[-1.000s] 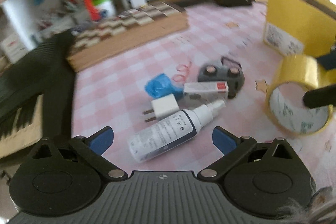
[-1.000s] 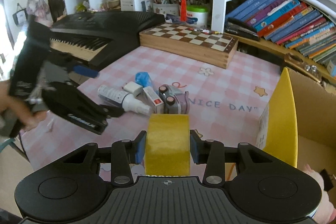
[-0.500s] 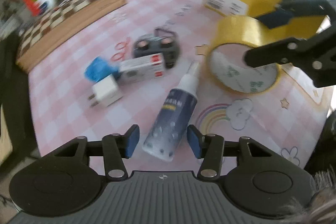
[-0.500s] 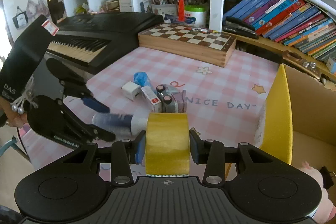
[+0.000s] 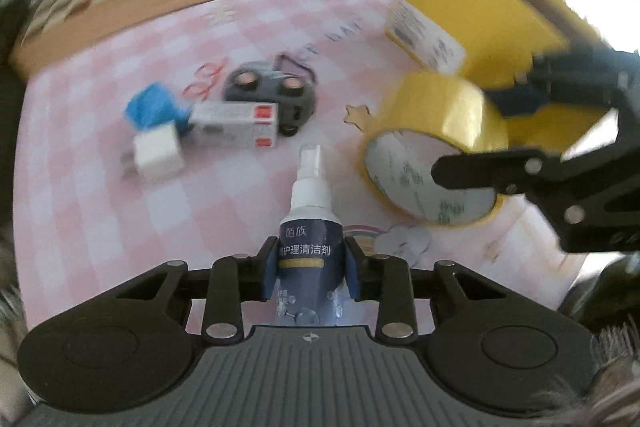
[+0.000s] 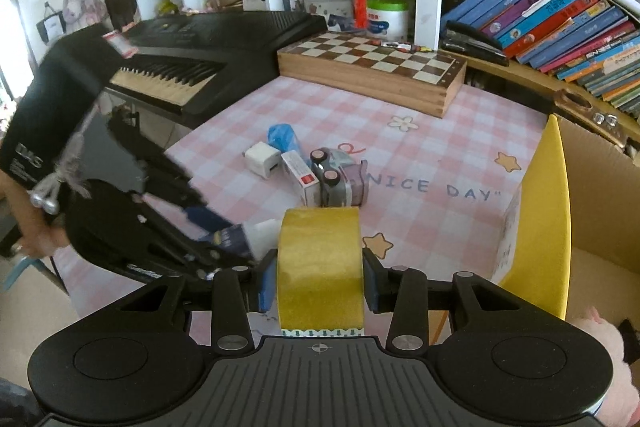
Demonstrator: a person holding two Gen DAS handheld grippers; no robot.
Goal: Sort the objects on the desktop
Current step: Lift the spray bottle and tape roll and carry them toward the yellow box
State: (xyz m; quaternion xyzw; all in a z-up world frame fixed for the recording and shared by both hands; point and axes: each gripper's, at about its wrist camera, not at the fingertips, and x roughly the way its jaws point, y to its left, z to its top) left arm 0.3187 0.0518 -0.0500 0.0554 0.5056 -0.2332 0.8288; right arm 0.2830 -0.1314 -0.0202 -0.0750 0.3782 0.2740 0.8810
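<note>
Between the pads of the left hand-held gripper [image 5: 311, 269] a spray bottle [image 5: 310, 227] is pinched at its dark label, nozzle pointing away, as the jaws are closing on it. In the right hand-held gripper [image 6: 320, 285] a roll of yellow tape [image 6: 320, 267] is clamped across its width, just right of the bottle. The grip on the bottle is best finished before any lift, with the pads kept square on the label so the round body is not squeezed out. Whether the bottle's base rests on the bench [image 5: 100, 187] cannot be told through the blur. Beyond the bottle a white charger [image 5: 158, 153], a small red-and-white box [image 5: 236, 125], a blue packet [image 5: 154, 105] and a grey toy car [image 5: 272, 95] are left for sorting. Further right stands the cardboard box [image 6: 600, 211] with its yellow flap [image 6: 542, 219], probably the goal. The tape roll should be kept clear of the bottle's path.
</note>
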